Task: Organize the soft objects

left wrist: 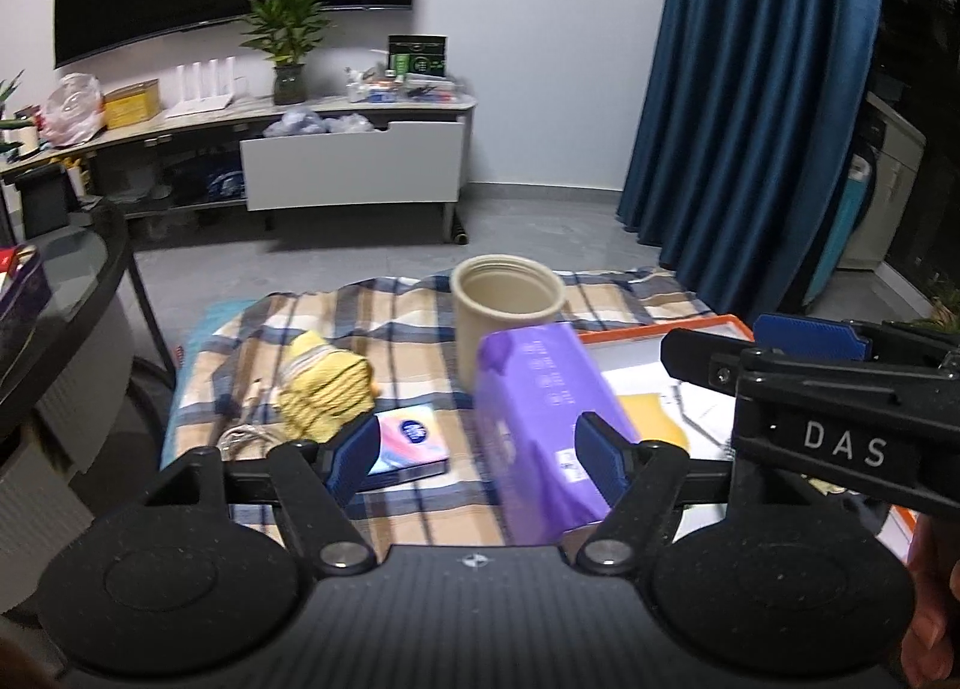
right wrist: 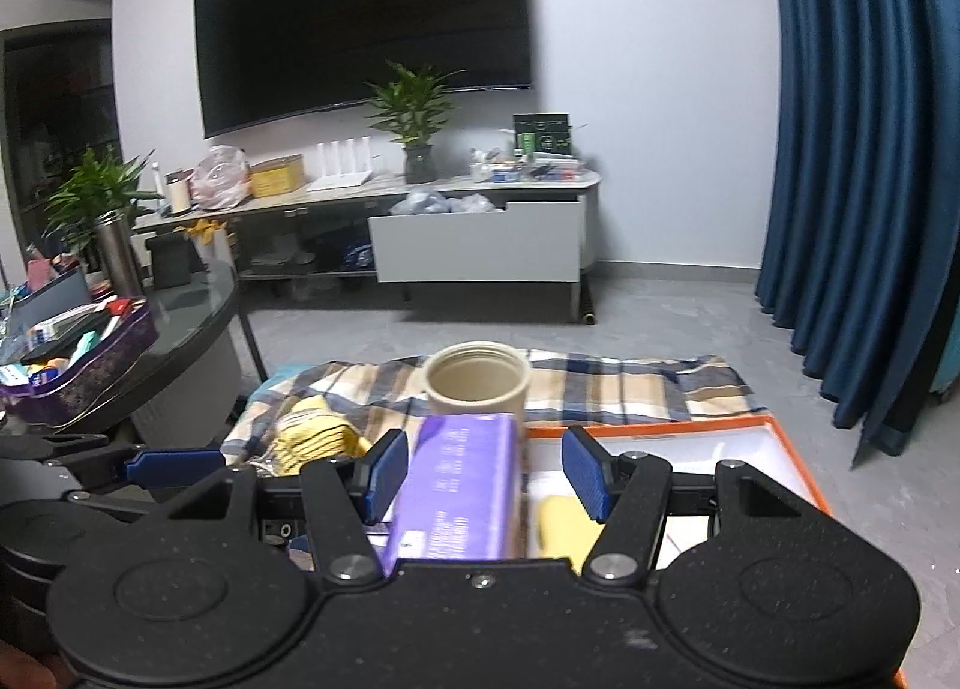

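Observation:
A purple tissue pack (left wrist: pixel 540 419) lies lengthwise on the checked cloth (left wrist: pixel 408 323), against the left rim of the orange tray (left wrist: pixel 729 323). It sits between the fingers of my left gripper (left wrist: pixel 477 452), close to the right pad, with a wide gap on the left. The jaws stand open. In the right wrist view the purple tissue pack (right wrist: pixel 462 491) shows between the spread fingers of my right gripper (right wrist: pixel 485 476), with a gap at the right pad. A beige cup (left wrist: pixel 507 299) stands behind the pack. Folded yellow cloths (left wrist: pixel 324 383) and a small pink tissue packet (left wrist: pixel 408 443) lie to the left.
A yellow item (left wrist: pixel 654 419) lies in the tray beside papers. A round glass table (left wrist: pixel 72 293) with a purple tin (right wrist: pixel 90 377) stands at the left. Beyond the grey floor are a TV stand with an open drawer (left wrist: pixel 354 167) and a blue curtain (left wrist: pixel 750 89).

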Tool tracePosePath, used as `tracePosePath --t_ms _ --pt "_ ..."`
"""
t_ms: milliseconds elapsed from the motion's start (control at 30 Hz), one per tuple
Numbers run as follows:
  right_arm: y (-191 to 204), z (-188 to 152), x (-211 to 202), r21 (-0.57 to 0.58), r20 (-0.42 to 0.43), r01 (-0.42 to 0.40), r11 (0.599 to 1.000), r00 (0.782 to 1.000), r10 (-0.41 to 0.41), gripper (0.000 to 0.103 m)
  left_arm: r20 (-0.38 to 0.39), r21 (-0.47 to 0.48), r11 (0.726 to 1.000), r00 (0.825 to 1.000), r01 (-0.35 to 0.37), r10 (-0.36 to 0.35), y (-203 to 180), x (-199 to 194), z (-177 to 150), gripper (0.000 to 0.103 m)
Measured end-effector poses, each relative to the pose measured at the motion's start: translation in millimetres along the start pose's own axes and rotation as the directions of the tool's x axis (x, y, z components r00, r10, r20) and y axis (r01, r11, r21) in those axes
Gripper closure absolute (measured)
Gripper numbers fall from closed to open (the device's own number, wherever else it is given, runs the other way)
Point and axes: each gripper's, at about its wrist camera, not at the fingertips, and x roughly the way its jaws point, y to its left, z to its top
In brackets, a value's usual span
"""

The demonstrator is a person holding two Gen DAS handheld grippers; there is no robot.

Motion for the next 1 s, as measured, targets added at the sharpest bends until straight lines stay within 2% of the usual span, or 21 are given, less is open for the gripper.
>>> tracePosePath --t_ms 1000 --pt "61.4 2.1 34.9 -0.096 -0.052 -0.109 0.989 0.993 0.104 0.033 -0.017 -0.098 0.992 0.997 -0.079 0.078 53.7 -7.0 -12.7 0.029"
